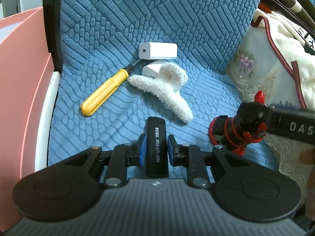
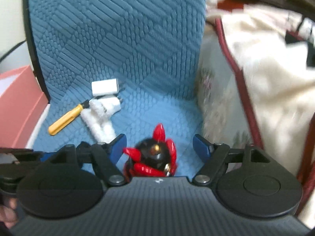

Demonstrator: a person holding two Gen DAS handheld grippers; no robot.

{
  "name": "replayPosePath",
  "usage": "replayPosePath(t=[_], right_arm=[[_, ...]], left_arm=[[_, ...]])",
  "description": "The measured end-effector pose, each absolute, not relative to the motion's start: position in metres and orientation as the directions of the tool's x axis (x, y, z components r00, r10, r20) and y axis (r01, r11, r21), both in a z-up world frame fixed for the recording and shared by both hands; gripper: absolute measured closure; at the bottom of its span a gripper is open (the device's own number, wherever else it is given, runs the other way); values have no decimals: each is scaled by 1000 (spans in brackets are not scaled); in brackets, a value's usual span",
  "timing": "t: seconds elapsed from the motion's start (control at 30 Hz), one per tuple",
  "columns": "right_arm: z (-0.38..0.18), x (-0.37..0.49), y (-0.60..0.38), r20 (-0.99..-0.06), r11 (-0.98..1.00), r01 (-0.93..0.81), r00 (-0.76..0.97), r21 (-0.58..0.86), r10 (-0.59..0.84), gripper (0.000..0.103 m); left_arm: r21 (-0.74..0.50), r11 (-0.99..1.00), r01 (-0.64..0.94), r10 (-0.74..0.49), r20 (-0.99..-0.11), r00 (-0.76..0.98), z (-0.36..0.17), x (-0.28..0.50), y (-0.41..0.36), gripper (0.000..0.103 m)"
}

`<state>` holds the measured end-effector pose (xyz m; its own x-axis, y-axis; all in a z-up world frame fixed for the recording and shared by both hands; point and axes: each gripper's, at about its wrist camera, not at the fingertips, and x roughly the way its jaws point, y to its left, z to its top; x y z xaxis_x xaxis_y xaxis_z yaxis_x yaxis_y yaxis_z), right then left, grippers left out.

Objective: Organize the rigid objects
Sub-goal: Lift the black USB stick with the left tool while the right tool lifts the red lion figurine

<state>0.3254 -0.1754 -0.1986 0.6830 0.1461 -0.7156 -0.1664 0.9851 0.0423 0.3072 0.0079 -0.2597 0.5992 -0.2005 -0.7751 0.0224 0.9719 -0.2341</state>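
Note:
My left gripper (image 1: pixel 157 144) is shut on a black lighter (image 1: pixel 156 129) with white printed digits, holding it upright just above the blue textured seat cover (image 1: pixel 98 133). My right gripper (image 2: pixel 159 143) stands open. A black toy with red spikes (image 2: pixel 155 157) sits between its blue pads (image 2: pixel 200 145), which do not press on it; in the left wrist view the toy (image 1: pixel 234 129) is at the right. Farther back lie a yellow-handled screwdriver (image 1: pixel 104 92), two white chargers (image 1: pixel 157 50) and a fluffy white hair claw (image 1: pixel 163 90).
A pink box (image 1: pixel 19 78) stands at the left beside the seat's white edge. At the right are a floral cushion (image 1: pixel 254 72) and a cream cloth with maroon trim (image 2: pixel 265 98). The blue backrest (image 1: pixel 157 9) rises behind the objects.

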Motion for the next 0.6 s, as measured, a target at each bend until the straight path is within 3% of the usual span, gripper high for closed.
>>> replayPosePath(t=[0.17, 0.27, 0.37, 0.6], right_arm=[[-218, 336, -174, -776, 989, -122, 615, 84, 141, 27], [-220, 337, -172, -765, 988, -116, 625, 106, 155, 29], [-219, 336, -173, -750, 986, -104, 641, 129, 165, 41], [-216, 334, -177, -746, 988, -47, 650, 149, 144, 42]], left_arm=[[-243, 970, 14, -202, -774, 600, -259, 307, 12, 77], [-250, 968, 12, -207, -773, 599, -257, 308, 13, 77], [-255, 967, 11, -211, -773, 599, -256, 309, 13, 77], [-263, 965, 13, -217, -765, 606, -246, 308, 11, 77]])
